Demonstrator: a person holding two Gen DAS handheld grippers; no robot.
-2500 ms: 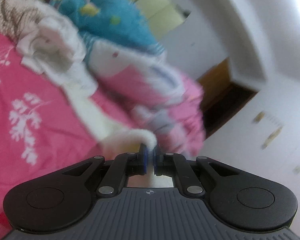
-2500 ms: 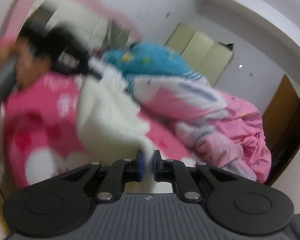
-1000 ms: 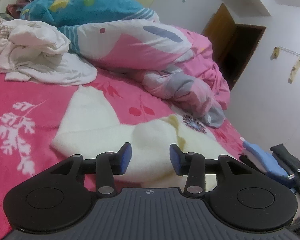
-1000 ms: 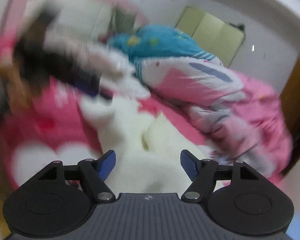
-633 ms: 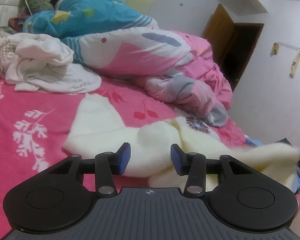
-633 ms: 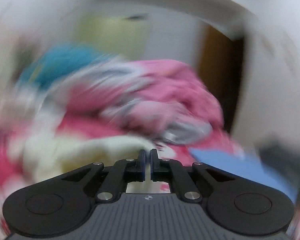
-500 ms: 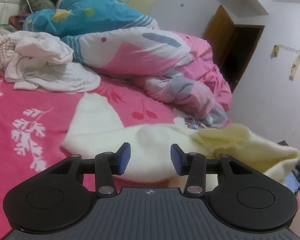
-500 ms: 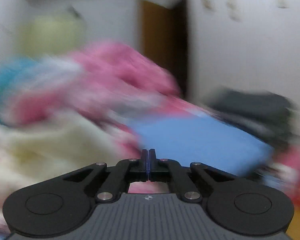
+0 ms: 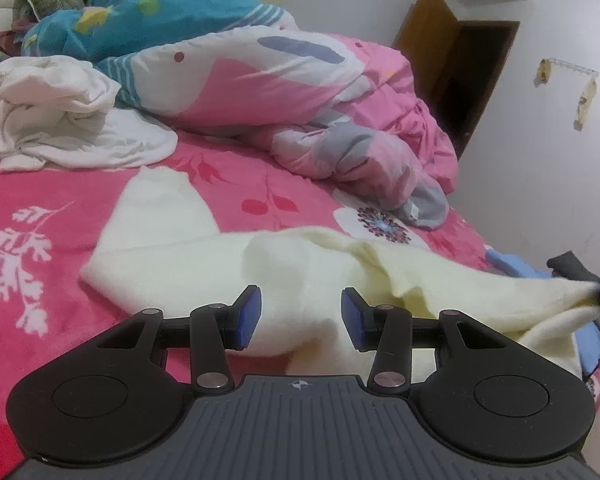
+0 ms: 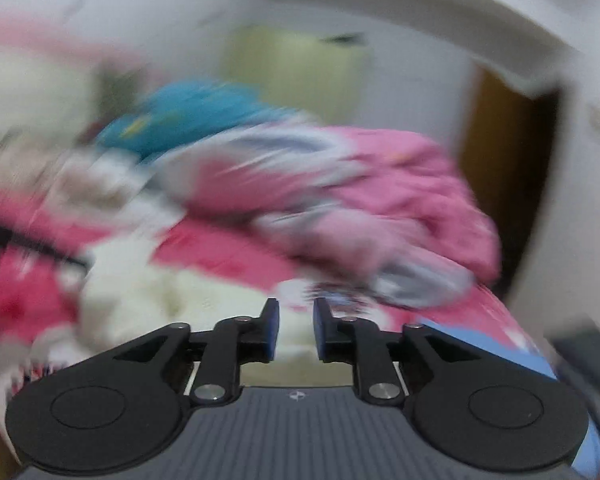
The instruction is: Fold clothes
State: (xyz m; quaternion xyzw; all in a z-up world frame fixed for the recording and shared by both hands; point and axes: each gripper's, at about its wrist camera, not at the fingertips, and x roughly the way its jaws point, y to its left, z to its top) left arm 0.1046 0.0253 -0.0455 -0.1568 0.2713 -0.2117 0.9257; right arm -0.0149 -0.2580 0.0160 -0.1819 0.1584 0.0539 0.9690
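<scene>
Cream fleece garment is what I see spread across the pink floral bedspread in the left wrist view, one part lying flat toward the pillows and a long fold drawn out to the right, where its end meets a dark object I cannot make out. My left gripper hangs just above the fleece with its blue pads wide apart and nothing between them. Behind lie a crumpled white garment, a rumpled pink and white quilt and a teal blanket; a brown door stands open at the far wall.

From the right wrist view everything is smeared by motion. My right gripper has its pads partly open with a narrow gap, gripping nothing. Pale fleece sits low and left of the fingers on the bed, and something blue lies at the right edge beneath the gripper body.
</scene>
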